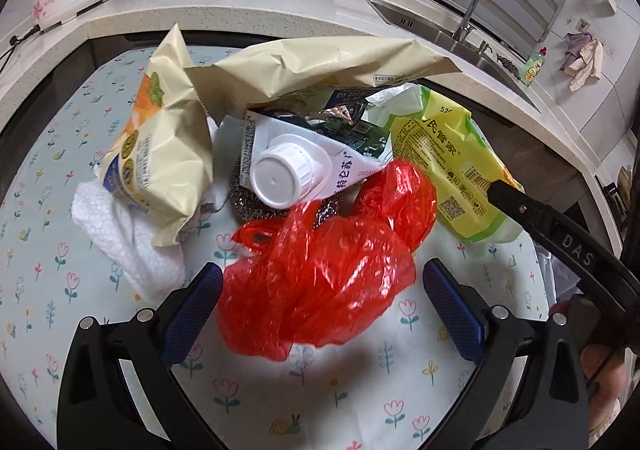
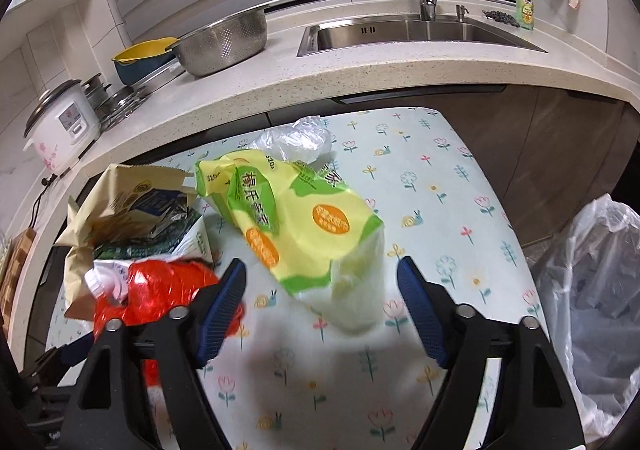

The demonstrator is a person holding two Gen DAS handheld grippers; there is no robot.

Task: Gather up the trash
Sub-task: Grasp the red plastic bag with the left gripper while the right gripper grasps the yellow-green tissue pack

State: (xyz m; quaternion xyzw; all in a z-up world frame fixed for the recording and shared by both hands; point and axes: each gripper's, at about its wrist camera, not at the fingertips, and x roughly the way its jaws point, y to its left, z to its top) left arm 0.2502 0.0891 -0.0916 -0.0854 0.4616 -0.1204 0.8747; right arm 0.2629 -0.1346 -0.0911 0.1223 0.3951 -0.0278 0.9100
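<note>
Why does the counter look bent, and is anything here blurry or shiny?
Both views: the fisheye lens curves the countertop. Left wrist view: glare glints off the red plastic bag. Right wrist view: the yellow-green package looks slightly smeared, with a soft shadow below it.

A crumpled red plastic bag (image 1: 324, 270) lies on a pale tablecloth (image 1: 48, 250) printed with pink tulips, blue stems and small snails. Beside it are a yellow-and-green plastic wrapper (image 2: 296, 226) with orange ovals, a cream paper bag (image 1: 168, 154), and a white carton with a white ribbed cap (image 1: 280, 174).
</note>
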